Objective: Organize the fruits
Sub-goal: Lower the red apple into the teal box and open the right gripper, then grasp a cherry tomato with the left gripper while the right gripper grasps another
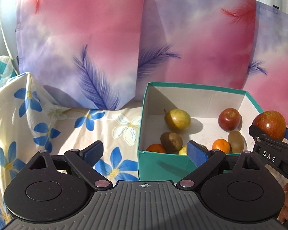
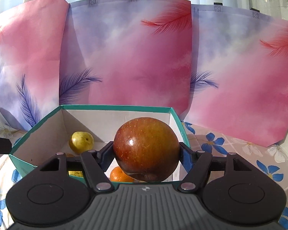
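Now your right tongs (image 2: 146, 156) grip the large apple (image 2: 146, 149) at centre frame, over the teal box (image 2: 113, 107); your left tongs (image 1: 145, 150) hang open, empty, low in their view. Likely a sorting carry: next, pick its destination and move steadily.

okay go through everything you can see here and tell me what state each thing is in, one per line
Right gripper: shut on big apple.
Big apple: held up over the box's near right side.
Left gripper: open, holding nothing, near the box's front wall.
Box: open-topped, upright, holding fruit.
Small apple: resting in box.
Pear: resting in box.
Kiwis: two, in box.
Oranges: two, in box.
Bags: three, standing upright behind box.
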